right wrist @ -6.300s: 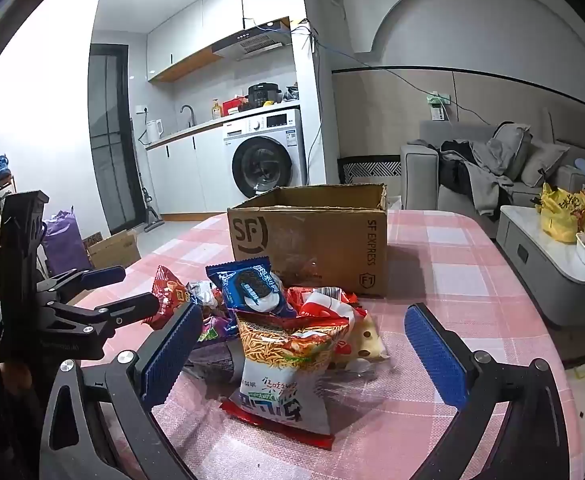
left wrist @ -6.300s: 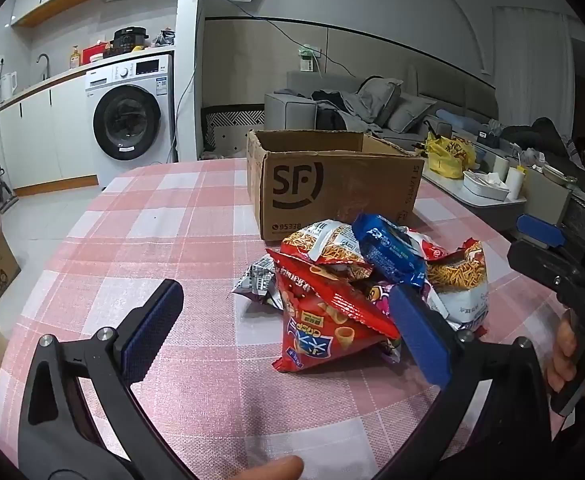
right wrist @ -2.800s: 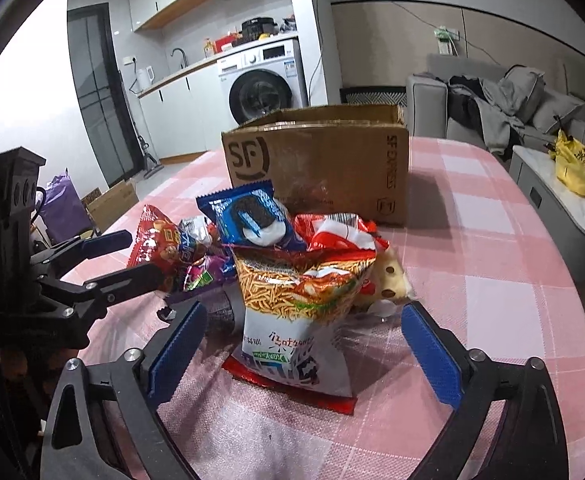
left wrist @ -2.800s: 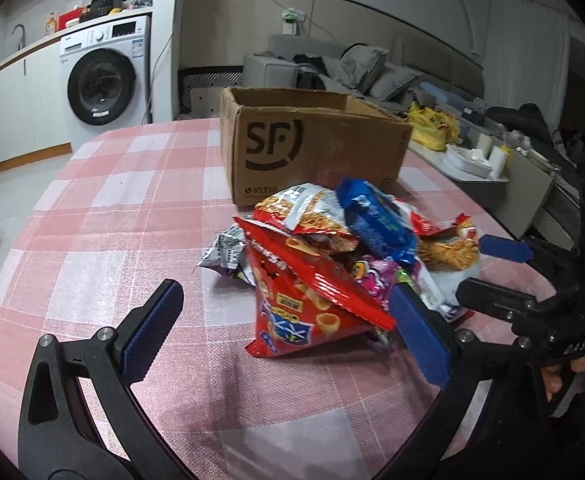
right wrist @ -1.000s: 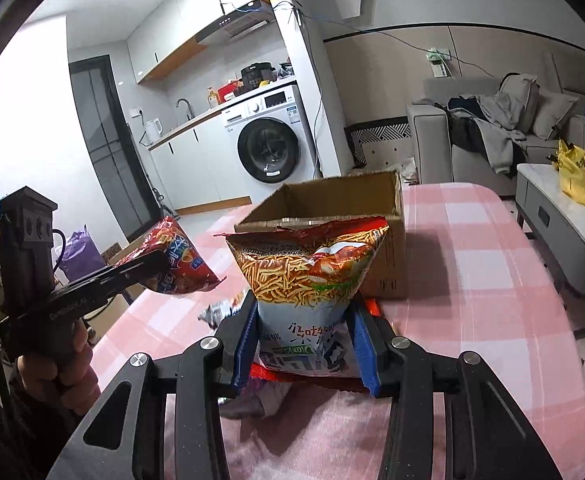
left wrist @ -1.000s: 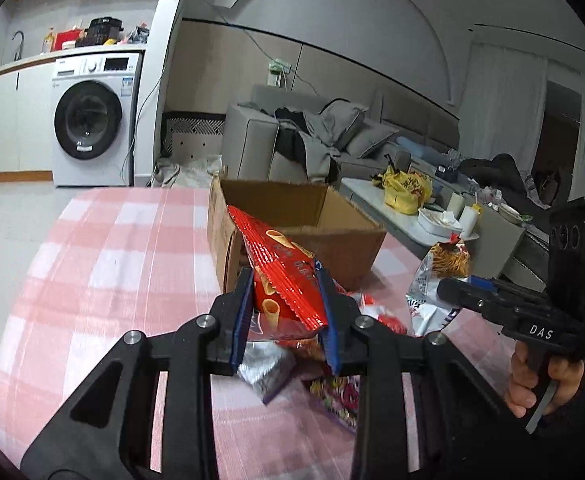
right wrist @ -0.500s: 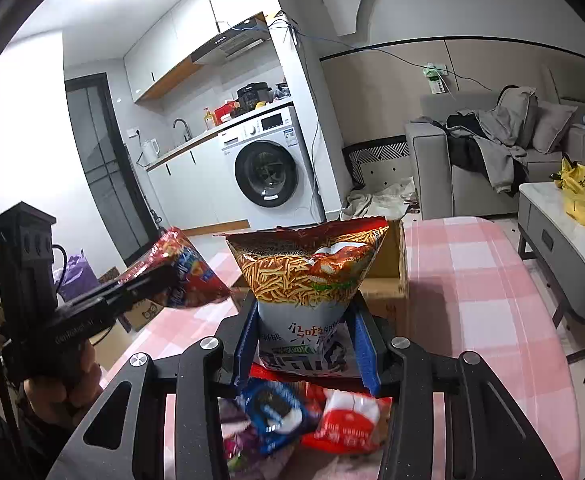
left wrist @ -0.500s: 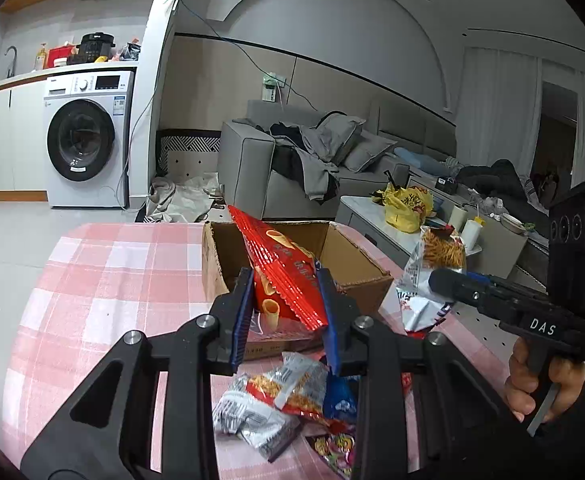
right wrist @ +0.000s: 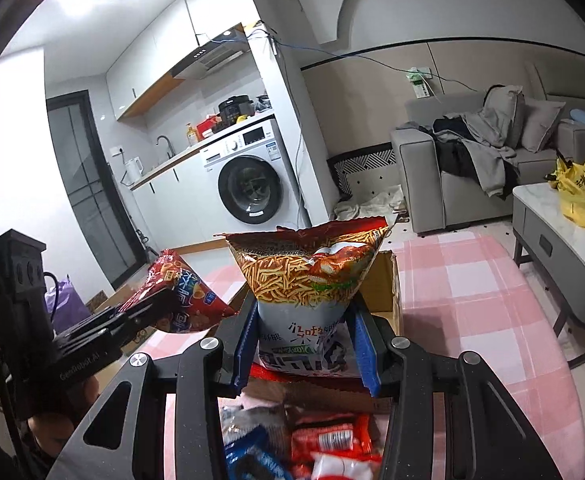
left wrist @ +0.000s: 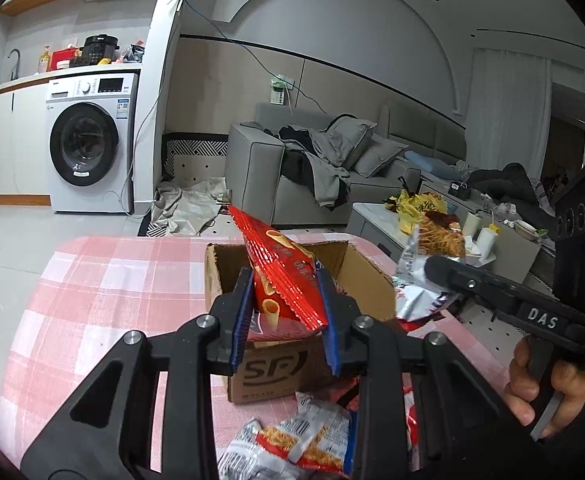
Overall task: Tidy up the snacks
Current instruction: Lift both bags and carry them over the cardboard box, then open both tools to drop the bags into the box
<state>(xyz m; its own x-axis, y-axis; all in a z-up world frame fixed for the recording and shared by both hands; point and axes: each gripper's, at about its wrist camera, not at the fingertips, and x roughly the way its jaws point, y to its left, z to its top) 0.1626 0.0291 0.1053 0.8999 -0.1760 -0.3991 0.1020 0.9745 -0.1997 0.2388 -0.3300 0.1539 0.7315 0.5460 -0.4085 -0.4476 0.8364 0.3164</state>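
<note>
A red bag (left wrist: pixel 282 276) is clamped between the blue pads of the left gripper (left wrist: pixel 284 316) at frame centre of the left view, held tilted in the air in front of the open top of the box (left wrist: pixel 292 364). In the right view the same bag (right wrist: pixel 180 300) is seen at centre left, gripped by that gripper (right wrist: pixel 148 308). A noodle bag (right wrist: pixel 308 292) is pinched upright by the right gripper (right wrist: pixel 306 344) at centre of the right view, with the box (right wrist: pixel 390 292) just behind it; in the left view this bag (left wrist: pixel 428 268) is seen at right, beside the box. The box is stood on the checked table (left wrist: pixel 104 288). A pile of loose packs (left wrist: pixel 296 440) is left on the table at the lower edge, in front of the box. A washer (left wrist: pixel 88 144) is seen at upper left and a sofa (left wrist: pixel 312 172) behind.
</note>
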